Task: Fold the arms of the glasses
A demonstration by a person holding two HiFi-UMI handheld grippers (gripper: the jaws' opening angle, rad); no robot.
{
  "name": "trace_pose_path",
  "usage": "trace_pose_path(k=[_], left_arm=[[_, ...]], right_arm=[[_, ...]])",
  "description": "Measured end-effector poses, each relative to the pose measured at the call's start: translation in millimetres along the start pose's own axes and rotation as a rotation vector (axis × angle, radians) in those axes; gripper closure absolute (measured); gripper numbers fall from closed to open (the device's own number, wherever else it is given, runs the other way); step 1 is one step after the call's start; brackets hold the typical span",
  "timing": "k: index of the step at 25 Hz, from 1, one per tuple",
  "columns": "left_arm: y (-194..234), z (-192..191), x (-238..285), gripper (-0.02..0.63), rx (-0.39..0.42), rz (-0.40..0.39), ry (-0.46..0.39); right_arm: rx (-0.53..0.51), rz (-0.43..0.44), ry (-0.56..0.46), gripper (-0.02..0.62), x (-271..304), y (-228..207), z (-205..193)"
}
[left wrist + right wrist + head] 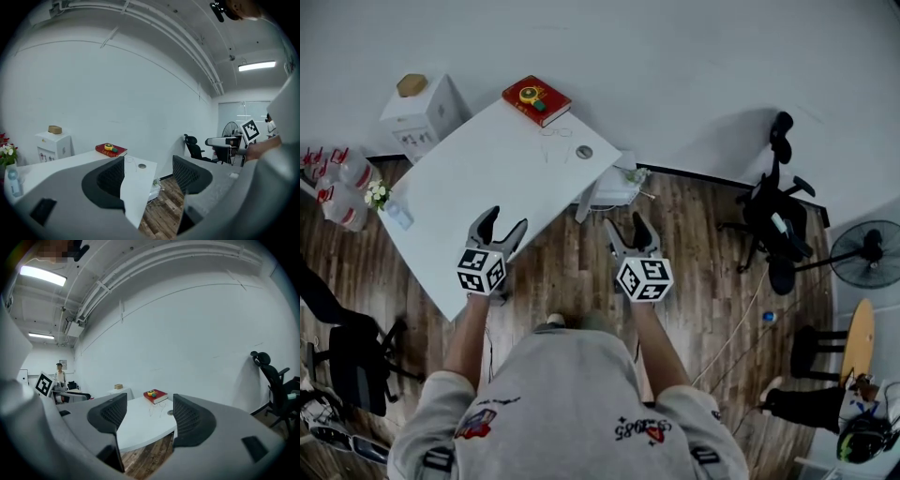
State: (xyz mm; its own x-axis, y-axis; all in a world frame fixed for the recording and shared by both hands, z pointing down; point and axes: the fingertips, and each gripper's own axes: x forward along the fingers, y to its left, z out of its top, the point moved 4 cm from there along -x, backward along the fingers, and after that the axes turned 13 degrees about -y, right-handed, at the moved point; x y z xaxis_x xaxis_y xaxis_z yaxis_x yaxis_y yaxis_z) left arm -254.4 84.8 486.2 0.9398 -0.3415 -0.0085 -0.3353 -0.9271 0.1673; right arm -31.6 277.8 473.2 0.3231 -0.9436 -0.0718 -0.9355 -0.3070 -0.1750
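Observation:
Thin wire-framed glasses (555,133) lie near the far end of the white table (478,187), next to a red book (536,99). Both grippers are held in the air well short of them. My left gripper (504,223) hovers over the table's near right edge, jaws open and empty. Off the table, over the wood floor, my right gripper (624,223) is also open and empty. In the left gripper view the glasses (129,160) show small between the open jaws of the left gripper (147,176). In the right gripper view the glasses (157,407) lie far ahead of the right gripper (149,420).
A small round grey disc (584,152) lies right of the glasses. A bottle (398,214) and flowers (377,194) stand at the table's left corner. A white cabinet (422,112) is at the back left, a white box (614,187) beside the table, an office chair (778,220) and fan (865,253) to the right.

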Motion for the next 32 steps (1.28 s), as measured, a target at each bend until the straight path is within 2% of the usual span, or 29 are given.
trace_pose_path(k=[11, 16, 22, 28, 30, 32], left_arm=[[87.3, 4.7, 39.6, 0.287, 0.000, 0.185, -0.013], [129.5, 7.4, 54.1, 0.287, -0.008, 0.363, -0.021], [169.4, 18.8, 113.4, 0.287, -0.018, 0.525, -0.050], [193.0, 24.0, 187.0, 0.287, -0.020, 0.590, -0.047], [200.9, 23.7, 210.2, 0.287, -0.011, 0.599, -0.033], [207.7, 23.2, 231.0, 0.287, -0.005, 0.609, -0.025]], right_arm=[[0.024, 0.181, 0.027, 0.310, 155.5, -3.9, -21.4], [0.050, 0.328, 0.073, 0.316, 252.4, -6.4, -34.9], [0.041, 0.486, 0.133, 0.318, 372.6, -30.1, -38.3], [0.040, 0.650, 0.222, 0.335, 466.9, -48.5, -40.5], [0.052, 0.704, 0.270, 0.385, 491.0, -53.1, -47.8], [0.059, 0.744, 0.302, 0.382, 512.2, -58.5, -54.7]])
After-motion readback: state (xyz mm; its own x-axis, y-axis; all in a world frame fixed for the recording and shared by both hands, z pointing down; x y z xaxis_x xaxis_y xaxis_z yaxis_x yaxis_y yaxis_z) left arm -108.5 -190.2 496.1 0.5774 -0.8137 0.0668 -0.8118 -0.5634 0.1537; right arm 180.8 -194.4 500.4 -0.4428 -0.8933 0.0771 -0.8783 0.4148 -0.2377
